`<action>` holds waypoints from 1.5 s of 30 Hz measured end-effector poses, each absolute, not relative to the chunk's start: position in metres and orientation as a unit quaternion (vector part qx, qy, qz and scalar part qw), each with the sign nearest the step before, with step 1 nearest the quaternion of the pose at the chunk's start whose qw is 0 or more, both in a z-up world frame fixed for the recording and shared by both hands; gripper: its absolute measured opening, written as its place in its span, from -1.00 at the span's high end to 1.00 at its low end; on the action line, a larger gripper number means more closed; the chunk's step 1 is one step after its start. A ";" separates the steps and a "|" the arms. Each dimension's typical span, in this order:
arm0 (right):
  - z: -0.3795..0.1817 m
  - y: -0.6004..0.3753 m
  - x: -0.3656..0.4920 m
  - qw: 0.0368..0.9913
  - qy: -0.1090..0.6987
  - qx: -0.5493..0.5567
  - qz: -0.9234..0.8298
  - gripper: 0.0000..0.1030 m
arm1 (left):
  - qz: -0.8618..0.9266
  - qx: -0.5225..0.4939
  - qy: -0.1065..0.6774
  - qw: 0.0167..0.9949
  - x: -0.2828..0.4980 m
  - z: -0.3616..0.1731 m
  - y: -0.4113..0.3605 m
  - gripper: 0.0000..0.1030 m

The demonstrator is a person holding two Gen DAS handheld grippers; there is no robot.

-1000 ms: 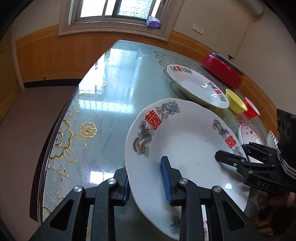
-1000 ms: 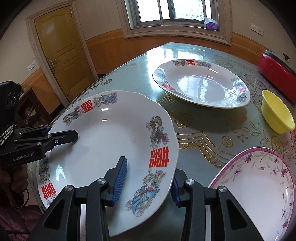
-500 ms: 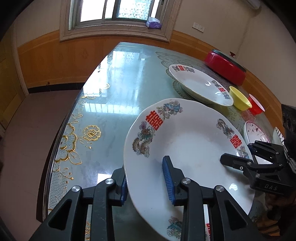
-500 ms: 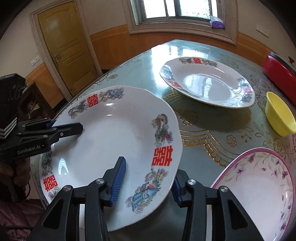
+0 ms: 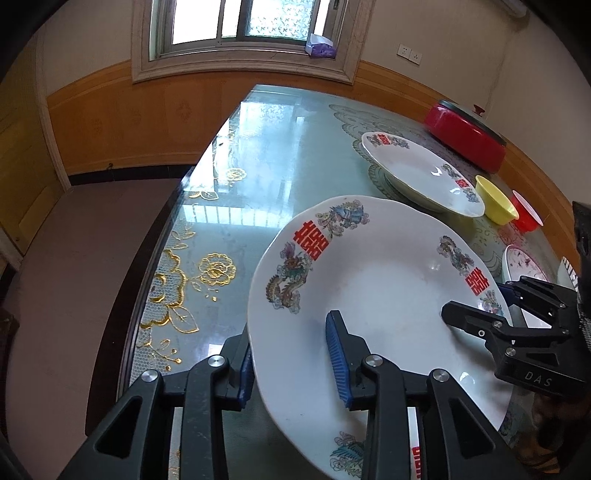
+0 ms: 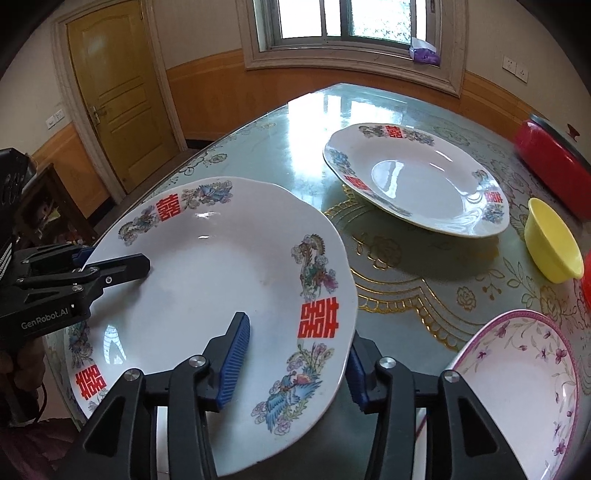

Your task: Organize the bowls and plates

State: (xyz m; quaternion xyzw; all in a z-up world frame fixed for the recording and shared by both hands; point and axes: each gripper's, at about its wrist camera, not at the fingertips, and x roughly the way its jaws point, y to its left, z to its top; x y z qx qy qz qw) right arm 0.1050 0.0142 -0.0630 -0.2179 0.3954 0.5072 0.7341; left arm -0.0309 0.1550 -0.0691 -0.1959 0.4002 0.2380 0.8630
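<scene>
At the bottom centre of the left wrist view, the left tool point(image 5: 293, 362) is seen straddling the near-left rim of a large white plate point(image 5: 376, 291) printed with red double-happiness characters and dragon-and-phoenix motifs. One blue pad lies over the plate's inner face and the other sits under its edge, but a gap shows on the inner side, so a firm pinch cannot be confirmed from this angle. In the right wrist view the right tool point(image 6: 291, 360) is found at the bottom centre, set across the opposite rim of the same plate; its jaws are opening, with the rim between them and clear space visible beside the inner pad. The plate is held tilted just above the glass-covered worktop point(image 5: 258, 173), near its front edge.

Beyond it, toward the upper right of both frames, a second plate point(image 6: 417, 184) of the same pattern is resting on the worktop, well apart from the first. To the right of that, a yellow bowl point(image 6: 552, 243) is seen, and just beside it a red bowl point(image 5: 526, 216), visible in the left wrist view. A white bowl with a purple floral rim point(image 6: 517, 387) is placed at the lower right of the right wrist frame. A red lidded pot point(image 5: 465, 142) is standing at the far right edge of the worktop. A window point(image 5: 243, 22) fills the top of both frames, and a wooden door point(image 6: 118, 96) is seen at the upper left of the right wrist view.
</scene>
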 end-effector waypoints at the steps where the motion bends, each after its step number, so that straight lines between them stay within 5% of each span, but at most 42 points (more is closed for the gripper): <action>1: -0.064 0.015 0.104 0.735 0.392 -0.210 0.512 0.05 | 0.242 -0.194 0.401 0.862 -0.031 -0.069 0.156 0.31; 7: -0.065 0.011 0.119 0.723 0.417 -0.159 0.527 0.37 | 0.244 -0.198 0.399 0.862 -0.035 -0.069 0.161 0.31; 14: -0.066 0.021 0.112 0.723 0.406 -0.163 0.534 0.05 | 0.239 -0.210 0.394 0.862 -0.037 -0.070 0.162 0.34; 18: -0.065 0.017 0.120 0.718 0.418 -0.150 0.535 0.43 | 0.243 -0.229 0.384 0.861 -0.043 -0.070 0.166 0.36; 45: -0.059 -0.008 0.129 0.720 0.422 -0.125 0.536 0.51 | 0.207 -0.214 0.384 0.874 -0.029 -0.063 0.145 0.39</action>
